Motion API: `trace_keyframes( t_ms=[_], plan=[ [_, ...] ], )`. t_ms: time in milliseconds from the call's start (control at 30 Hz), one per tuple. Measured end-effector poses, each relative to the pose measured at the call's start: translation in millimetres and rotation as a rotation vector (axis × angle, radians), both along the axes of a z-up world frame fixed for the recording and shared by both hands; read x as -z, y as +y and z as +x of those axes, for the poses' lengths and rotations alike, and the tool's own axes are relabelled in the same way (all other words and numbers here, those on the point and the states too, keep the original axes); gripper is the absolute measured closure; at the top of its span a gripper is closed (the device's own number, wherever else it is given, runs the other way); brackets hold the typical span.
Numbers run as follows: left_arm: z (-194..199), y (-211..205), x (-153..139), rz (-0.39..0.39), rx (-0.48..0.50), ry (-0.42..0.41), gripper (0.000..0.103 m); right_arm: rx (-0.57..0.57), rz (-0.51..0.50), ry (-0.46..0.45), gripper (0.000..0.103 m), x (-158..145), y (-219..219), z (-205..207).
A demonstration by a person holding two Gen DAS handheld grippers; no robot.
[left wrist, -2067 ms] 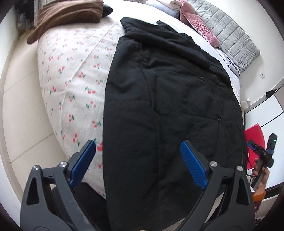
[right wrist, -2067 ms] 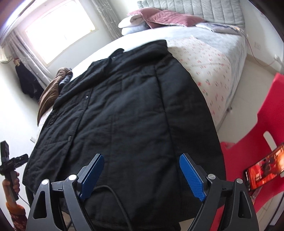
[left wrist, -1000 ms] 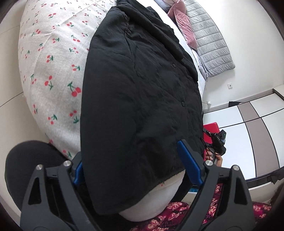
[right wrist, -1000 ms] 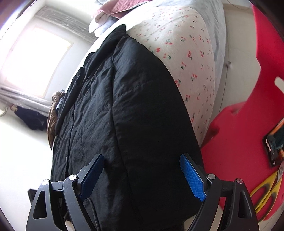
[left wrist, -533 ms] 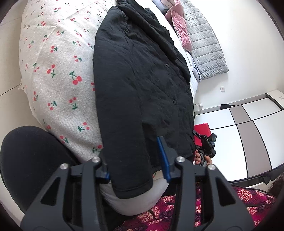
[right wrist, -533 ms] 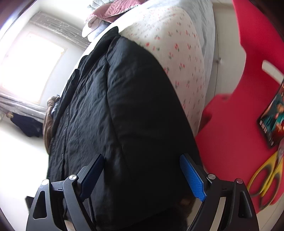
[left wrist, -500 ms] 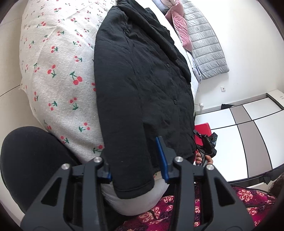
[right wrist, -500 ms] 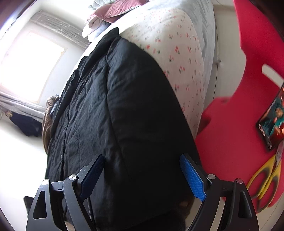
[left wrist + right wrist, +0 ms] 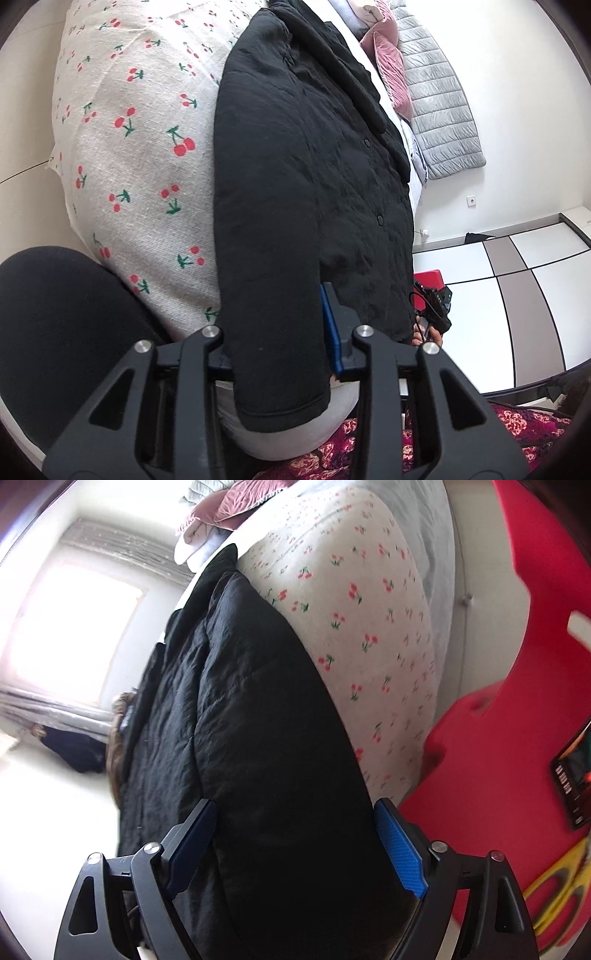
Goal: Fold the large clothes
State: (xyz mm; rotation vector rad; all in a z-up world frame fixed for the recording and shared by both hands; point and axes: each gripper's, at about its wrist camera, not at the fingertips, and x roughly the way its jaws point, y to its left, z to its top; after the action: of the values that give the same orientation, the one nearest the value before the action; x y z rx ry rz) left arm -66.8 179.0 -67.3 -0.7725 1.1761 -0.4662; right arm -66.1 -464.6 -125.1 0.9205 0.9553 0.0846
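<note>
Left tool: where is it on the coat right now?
Left tool is clamped on the black coat's hem corner, hanging off the cherry-print bed's near edge.

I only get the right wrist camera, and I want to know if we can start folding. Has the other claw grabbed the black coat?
Observer: Yes. In the left wrist view the left claw is shut on a long flap of the black coat, likely a sleeve, and its end hangs past the claw.
Kid: Does the coat have buttons?
Observer: The left view shows round snaps running down the front.
Kid: Can you see my claw from there?
Observer: Yes. The right claw shows up small in the left view, beside the coat's far bottom corner, with a white and grey wardrobe behind it.
</note>
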Motion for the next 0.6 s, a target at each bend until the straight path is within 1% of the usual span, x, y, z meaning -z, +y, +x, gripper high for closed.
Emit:
trace_keyframes(
  t_ms=[33,67,100,133,167,233,300,400,500,600],
  plan=[
    [-1,2,-1,-0.004,-0.002,0.001,0.077,-0.006,0.022,-0.022,0.045,0,0,-4],
    [-1,3,-2,-0.013,-0.008,0.003,0.08,-0.007,0.038,-0.037,0.062,-1,1,-9],
    [-1,3,-5,-0.023,-0.015,0.001,0.087,-0.006,0.06,-0.056,0.071,-2,1,-14],
    [-1,3,-7,-0.03,-0.02,-0.007,0.09,0.0,0.077,-0.076,0.084,-4,2,-19],
    [-2,3,-14,-0.037,-0.026,-0.025,0.091,0.016,0.083,-0.106,0.089,-11,3,-26],
    [-3,1,-30,-0.06,-0.033,-0.08,0.093,0.047,0.094,-0.159,0.092,-25,7,-34],
    [0,-2,-53,-0.093,-0.027,-0.154,0.094,0.06,0.1,-0.214,0.093,-45,13,-36],
    [14,-9,-87,-0.102,0.002,-0.256,0.094,0.046,0.067,-0.269,0.094,-78,23,-29],
    [36,-15,-113,-0.115,0.018,-0.316,0.094,0.039,0.046,-0.332,0.094,-110,32,-19],
    [61,-14,-134,-0.112,0.022,-0.36,0.094,0.042,0.053,-0.385,0.094,-134,33,-4]
  ],
)
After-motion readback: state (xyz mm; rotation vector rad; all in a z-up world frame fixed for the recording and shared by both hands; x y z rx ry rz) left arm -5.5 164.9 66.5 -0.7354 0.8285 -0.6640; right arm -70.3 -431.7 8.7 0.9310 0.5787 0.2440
